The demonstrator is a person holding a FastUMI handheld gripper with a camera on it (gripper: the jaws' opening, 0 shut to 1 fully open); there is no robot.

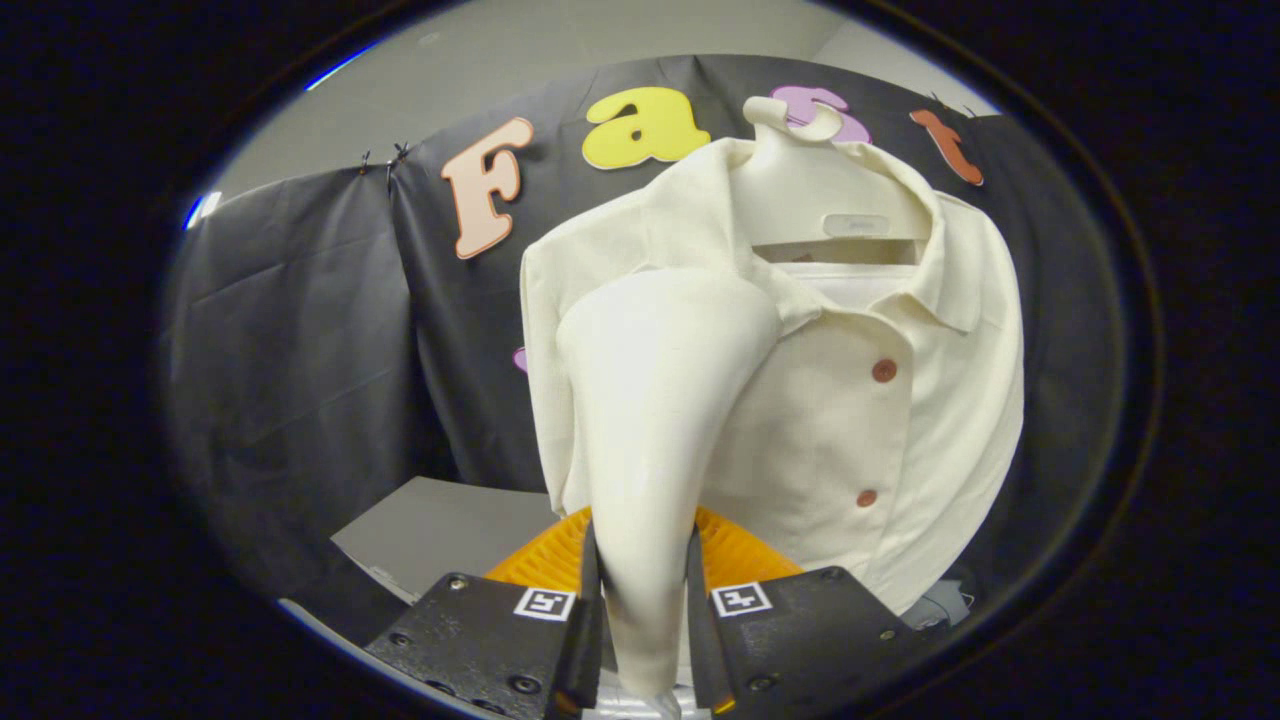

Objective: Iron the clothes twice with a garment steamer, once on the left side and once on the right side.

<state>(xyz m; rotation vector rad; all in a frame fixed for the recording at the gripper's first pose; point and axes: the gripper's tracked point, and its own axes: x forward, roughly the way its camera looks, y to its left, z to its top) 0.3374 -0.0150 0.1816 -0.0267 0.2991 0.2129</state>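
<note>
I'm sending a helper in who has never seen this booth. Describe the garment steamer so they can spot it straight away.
Start at the cream shirt on its hanger against the black cloth wall. In front of the shirt's buttons rises the garment steamer, its handle clamped between the two fingers of the tongs. Unlike the woven shirt, it is a smooth cone widening towards its top.

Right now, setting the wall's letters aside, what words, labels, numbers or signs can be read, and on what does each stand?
Small tag on the hanger: too blurred to read.
Square markers on the fingers: black-and-white patterns, no words.
Shirt: no text, only two buttons.
Garment steamer, clamped in the gripper: no text visible.
Nothing can be quoted.
</note>
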